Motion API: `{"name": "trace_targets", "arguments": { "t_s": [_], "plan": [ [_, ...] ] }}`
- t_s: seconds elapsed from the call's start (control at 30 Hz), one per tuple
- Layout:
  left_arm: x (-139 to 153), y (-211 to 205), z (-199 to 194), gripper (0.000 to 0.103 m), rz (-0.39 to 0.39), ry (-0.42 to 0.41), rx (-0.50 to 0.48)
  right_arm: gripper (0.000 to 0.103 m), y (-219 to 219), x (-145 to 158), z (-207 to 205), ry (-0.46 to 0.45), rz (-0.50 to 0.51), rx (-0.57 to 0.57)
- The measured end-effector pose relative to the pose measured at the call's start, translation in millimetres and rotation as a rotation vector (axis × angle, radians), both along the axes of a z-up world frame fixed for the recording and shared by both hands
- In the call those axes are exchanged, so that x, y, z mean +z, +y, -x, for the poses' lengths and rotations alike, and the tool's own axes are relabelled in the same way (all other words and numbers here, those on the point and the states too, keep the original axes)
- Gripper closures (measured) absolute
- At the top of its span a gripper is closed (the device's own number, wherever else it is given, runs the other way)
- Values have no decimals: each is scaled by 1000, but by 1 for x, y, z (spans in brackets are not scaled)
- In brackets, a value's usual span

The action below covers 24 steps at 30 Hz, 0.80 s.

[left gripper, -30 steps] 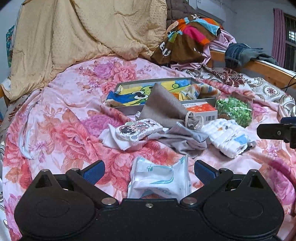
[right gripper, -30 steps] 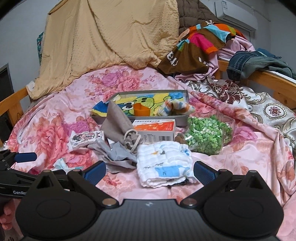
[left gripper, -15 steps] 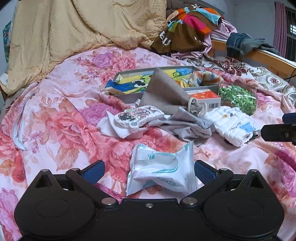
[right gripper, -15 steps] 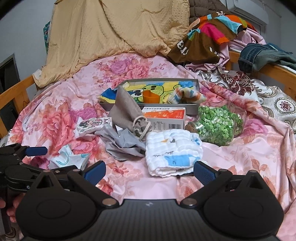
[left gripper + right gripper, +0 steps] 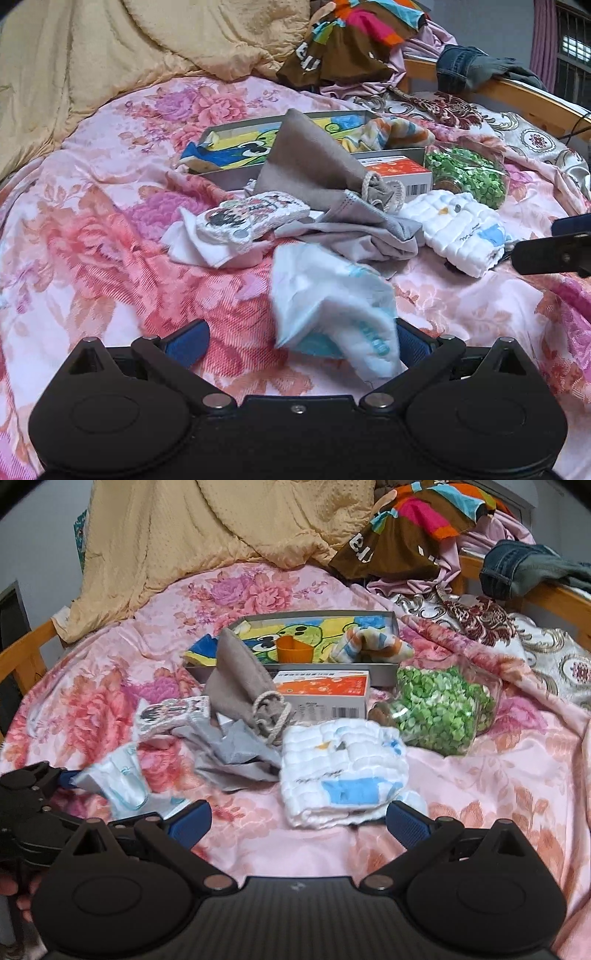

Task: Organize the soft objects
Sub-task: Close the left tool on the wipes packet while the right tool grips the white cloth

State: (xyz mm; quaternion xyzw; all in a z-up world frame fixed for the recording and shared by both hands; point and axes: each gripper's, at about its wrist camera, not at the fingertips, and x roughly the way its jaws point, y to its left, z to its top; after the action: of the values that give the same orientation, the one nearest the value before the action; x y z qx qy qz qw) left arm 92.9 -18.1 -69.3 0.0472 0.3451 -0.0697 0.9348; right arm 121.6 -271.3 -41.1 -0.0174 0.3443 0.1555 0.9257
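The task is at its beginning — the grey tray holds few cloths, and most soft things lie before it. The left gripper is spread around the wet-wipes pack; the right gripper is spread before the white quilted cloth, empty.

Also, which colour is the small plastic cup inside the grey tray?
Orange. The small plastic cup shows best in the right wrist view.

Both wrist views look low and close across the bed, sharing its central clutter.

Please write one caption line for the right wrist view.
Open right gripper facing a folded white cloth on the floral bedspread.
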Motion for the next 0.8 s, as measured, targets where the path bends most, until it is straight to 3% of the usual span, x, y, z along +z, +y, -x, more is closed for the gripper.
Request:
{"name": "trace_targets", "arguments": {
  "t_s": [0.23,0.4,0.8],
  "plan": [
    [-3,-3,-20,1,45,12,-17,0,-9,-15,-38,36,-23,-65],
    [-1,-11,-31,9,58,14,-40,1,-12,-27,-58,48,-12,-87],
    [-4,-12,-35,18,142,27,-11,7,-12,-40,-65,33,-24,-82]
  ]
}}
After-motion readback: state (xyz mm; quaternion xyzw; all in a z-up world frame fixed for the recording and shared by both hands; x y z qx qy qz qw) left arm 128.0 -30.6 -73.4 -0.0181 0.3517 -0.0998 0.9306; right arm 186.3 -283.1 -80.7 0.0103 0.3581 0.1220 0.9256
